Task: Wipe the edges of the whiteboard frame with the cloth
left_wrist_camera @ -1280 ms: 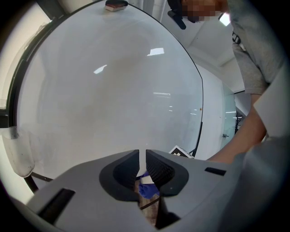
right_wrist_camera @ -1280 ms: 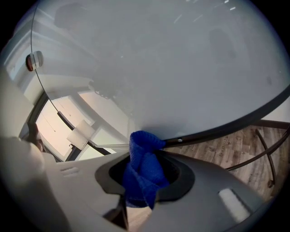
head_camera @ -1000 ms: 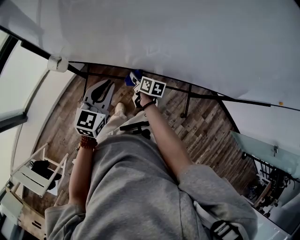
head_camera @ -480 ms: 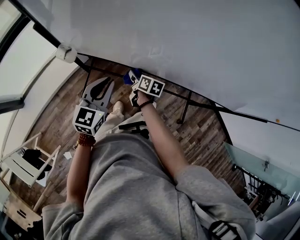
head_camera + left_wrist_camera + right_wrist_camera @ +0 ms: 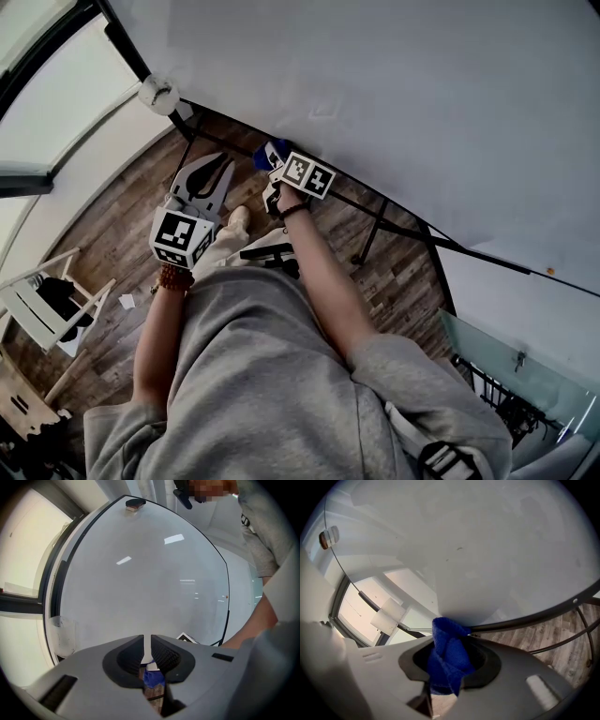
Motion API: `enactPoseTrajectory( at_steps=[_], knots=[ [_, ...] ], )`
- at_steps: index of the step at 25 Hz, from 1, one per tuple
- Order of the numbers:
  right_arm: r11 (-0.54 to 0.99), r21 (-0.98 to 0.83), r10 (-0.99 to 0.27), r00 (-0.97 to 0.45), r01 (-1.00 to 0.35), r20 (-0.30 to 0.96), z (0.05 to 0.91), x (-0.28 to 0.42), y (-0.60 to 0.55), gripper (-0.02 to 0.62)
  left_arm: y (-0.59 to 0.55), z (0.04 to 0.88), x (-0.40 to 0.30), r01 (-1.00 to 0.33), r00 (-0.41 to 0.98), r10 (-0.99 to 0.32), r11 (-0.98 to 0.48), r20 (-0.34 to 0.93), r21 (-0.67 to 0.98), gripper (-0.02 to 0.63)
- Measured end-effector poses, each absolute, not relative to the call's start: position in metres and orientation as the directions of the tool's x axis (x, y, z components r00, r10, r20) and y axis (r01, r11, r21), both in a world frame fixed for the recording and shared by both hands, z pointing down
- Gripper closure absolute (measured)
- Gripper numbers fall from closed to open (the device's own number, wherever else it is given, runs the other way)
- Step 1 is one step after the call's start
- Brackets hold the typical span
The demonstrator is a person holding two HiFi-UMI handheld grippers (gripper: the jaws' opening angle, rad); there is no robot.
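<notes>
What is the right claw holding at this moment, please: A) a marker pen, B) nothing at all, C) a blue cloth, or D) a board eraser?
C: in the right gripper view the right claw is shut on a bunched blue cloth, which sits against the dark lower edge of the whiteboard frame.

whiteboard (image 5: 403, 84) cut off above, cloth (image 5: 264, 155) mostly behind right gripper (image 5: 276, 165)

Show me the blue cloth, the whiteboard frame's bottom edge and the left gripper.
blue cloth (image 5: 447, 660): right gripper view, on the bunched fold between the jaws.
whiteboard frame (image 5: 544, 614): right gripper view, on the dark bottom bar.
left gripper (image 5: 147, 639): left gripper view, midway between its fingertips.
</notes>
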State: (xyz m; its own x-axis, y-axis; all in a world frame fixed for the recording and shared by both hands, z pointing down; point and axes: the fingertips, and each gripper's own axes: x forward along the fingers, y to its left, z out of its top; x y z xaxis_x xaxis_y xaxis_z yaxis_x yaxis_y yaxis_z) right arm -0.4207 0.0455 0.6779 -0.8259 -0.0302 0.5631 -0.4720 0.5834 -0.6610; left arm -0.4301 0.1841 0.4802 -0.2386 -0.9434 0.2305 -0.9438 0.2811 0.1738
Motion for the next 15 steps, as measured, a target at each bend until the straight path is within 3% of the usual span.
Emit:
enactPoseTrajectory(
  at_steps=[15],
  knots=[
    [0.614, -0.621, -0.019, -0.796, -0.487, 0.605, 0.686, -0.438, 0.053, 0.472, 0.226, 0.480, -0.442, -0.892, -0.373, -0.898, 0.416, 0.233, 0.176, 0.554]
  ],
)
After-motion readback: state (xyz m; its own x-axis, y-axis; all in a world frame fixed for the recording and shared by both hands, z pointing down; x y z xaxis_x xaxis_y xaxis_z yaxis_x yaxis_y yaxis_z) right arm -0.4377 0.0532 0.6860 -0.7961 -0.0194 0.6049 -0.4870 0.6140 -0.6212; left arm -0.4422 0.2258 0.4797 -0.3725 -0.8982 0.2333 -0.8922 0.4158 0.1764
